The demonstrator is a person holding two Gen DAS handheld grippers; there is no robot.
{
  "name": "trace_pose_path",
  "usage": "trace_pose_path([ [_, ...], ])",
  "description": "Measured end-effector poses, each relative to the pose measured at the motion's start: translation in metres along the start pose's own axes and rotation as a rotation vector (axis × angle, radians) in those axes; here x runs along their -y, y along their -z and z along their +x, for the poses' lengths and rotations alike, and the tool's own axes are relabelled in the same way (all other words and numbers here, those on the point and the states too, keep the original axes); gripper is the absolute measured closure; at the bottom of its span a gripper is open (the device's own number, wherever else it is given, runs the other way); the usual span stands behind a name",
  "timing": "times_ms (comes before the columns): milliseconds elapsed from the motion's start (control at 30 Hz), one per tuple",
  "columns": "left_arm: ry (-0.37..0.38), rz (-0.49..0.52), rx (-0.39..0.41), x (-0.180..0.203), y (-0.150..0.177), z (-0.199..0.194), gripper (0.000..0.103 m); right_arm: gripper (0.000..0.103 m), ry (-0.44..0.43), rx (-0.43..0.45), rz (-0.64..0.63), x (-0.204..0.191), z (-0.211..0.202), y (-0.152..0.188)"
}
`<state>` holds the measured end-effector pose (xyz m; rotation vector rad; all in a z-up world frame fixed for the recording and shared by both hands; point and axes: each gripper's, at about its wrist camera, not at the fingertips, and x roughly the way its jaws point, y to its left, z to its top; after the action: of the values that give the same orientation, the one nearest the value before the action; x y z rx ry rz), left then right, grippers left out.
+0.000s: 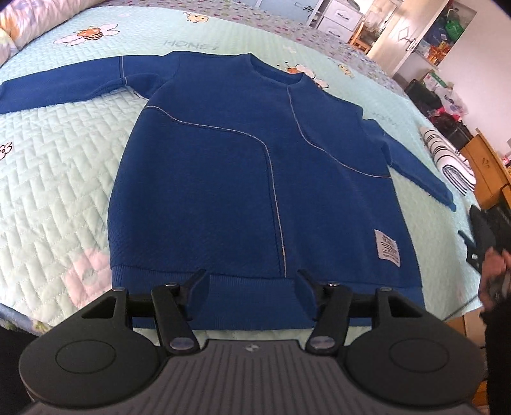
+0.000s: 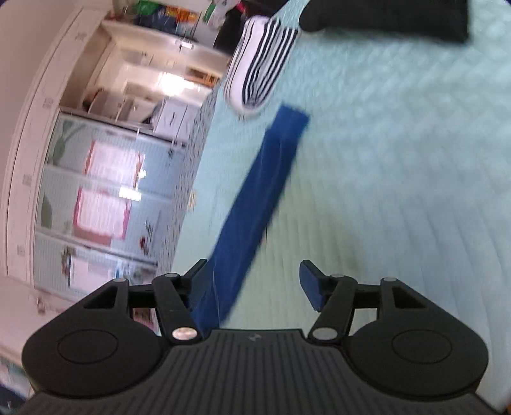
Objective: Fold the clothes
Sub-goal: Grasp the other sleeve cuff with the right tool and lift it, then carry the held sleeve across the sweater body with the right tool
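blue sweater (image 1: pixel 249 178) lying flat, unfolded; striped garment (image 1: pixel 447 159) folded at three o'clock; left gripper (image 1: pixel 252 277) and right gripper (image 2: pixel 252 271) gaping, holding nothing.

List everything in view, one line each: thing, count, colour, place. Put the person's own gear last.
sweatshirt: one, blue with pale seam lines, spread flat on the bed, sleeves out to both sides
label patch: one, white, near the sweatshirt's hem
bedspread: one, pale green quilted with bee and flower prints, under the sweatshirt
folded striped garment: one, white with dark stripes, at the bed's edge beyond one sleeve
drawer unit: one, white, far end of room
left gripper: one, black, open over the hem
right gripper: one, black, open, sleeve beneath it
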<state>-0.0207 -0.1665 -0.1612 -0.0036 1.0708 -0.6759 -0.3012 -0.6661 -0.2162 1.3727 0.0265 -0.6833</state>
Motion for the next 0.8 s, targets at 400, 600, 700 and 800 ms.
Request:
trace_pose_path([
  [400,-0.042,0.037,-0.061,0.023,-0.018,0.027,0.042,0.039,0.003,0.022,0.008,0.014,0.102,-0.055],
  [600,-0.040,0.038,-0.092,0.026,-0.020,0.038,0.042,0.040,0.011,0.032,-0.013,0.006,0.131,-0.075],
  [700,-0.031,0.022,-0.102,0.024,-0.020,0.041,0.042,0.059,0.039,0.020,-0.069,-0.001,0.136,-0.076],
  [800,-0.025,0.010,-0.102,0.021,-0.020,0.041,0.042,0.097,0.068,0.002,-0.118,-0.003,0.137,-0.075],
])
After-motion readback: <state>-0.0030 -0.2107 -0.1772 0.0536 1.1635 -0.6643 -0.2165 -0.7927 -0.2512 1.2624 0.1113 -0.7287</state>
